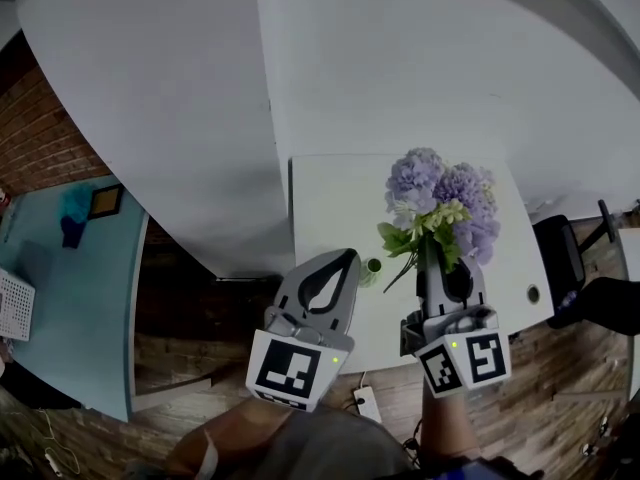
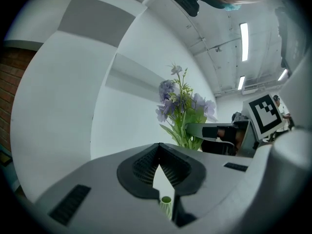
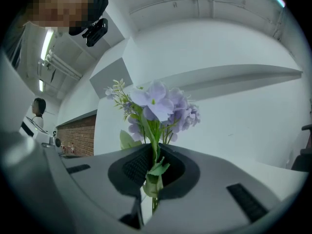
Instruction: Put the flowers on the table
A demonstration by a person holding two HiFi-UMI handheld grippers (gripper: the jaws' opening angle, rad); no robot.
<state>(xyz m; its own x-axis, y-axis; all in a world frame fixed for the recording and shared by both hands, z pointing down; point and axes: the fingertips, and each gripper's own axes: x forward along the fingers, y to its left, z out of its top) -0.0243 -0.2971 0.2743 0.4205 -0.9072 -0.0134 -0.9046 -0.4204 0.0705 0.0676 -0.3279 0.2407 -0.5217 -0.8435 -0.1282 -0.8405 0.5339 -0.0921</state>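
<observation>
Head view: right gripper (image 1: pixel 440 263) clamped on the stems of the flowers (image 1: pixel 445 203), with the bunch in the air over the white tabletop (image 1: pixel 325 203). Stems run along the jaws, blooms forward, away from the person. Tabletop lies below and ahead, so lowering looks like the next move. Left gripper (image 1: pixel 340 268) just beside, tips together, holding nothing. Green cup (image 1: pixel 372 266) stands on the tabletop between the two. Flowers: lilac heads, green leaves, thin stems.

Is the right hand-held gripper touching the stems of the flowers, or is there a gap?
Touching. The right gripper view shows the right hand-held gripper with its jaws closed on the green stems.
</observation>
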